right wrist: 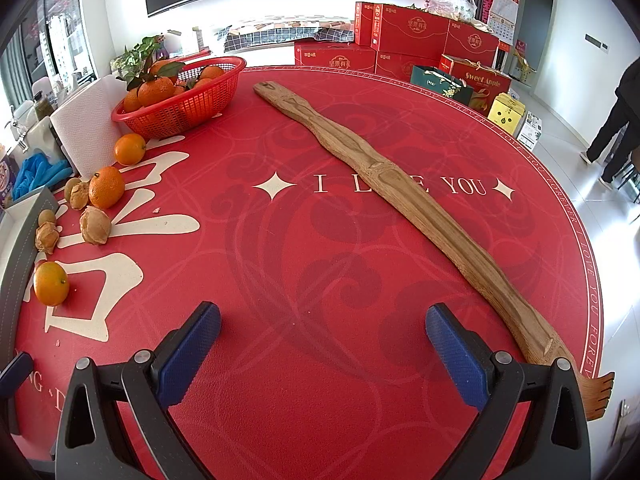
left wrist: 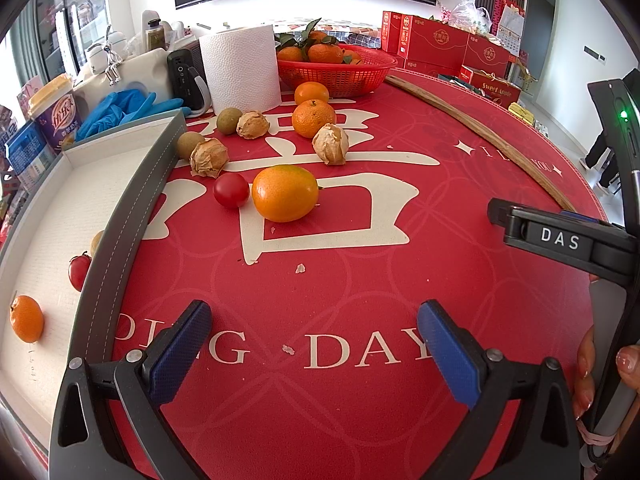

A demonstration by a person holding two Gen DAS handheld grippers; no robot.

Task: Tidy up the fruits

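Note:
Loose fruit lies on the red mat ahead of my open left gripper [left wrist: 314, 344]: a smooth orange [left wrist: 285, 193], a cherry tomato [left wrist: 231, 189], papery husked fruits [left wrist: 209, 157], brown longans [left wrist: 229, 121] and tangerines [left wrist: 313, 118]. The grey-rimmed white tray [left wrist: 132, 204] at left holds an orange [left wrist: 26, 318] and a tomato [left wrist: 79, 271]. My right gripper [right wrist: 323, 344] is open over bare mat, nothing between its fingers; it also shows at the right edge of the left wrist view, right gripper [left wrist: 552, 236]. The same fruit sits at far left in the right wrist view, nearest the orange [right wrist: 51, 283].
A red basket [left wrist: 336, 74] of leafy tangerines stands at the back beside a paper towel roll [left wrist: 240, 68]. A long wooden back scratcher [right wrist: 400, 208] lies diagonally across the mat. Blue gloves [left wrist: 120, 110], cups and red gift boxes [right wrist: 416, 36] crowd the far edge. A person stands at far right.

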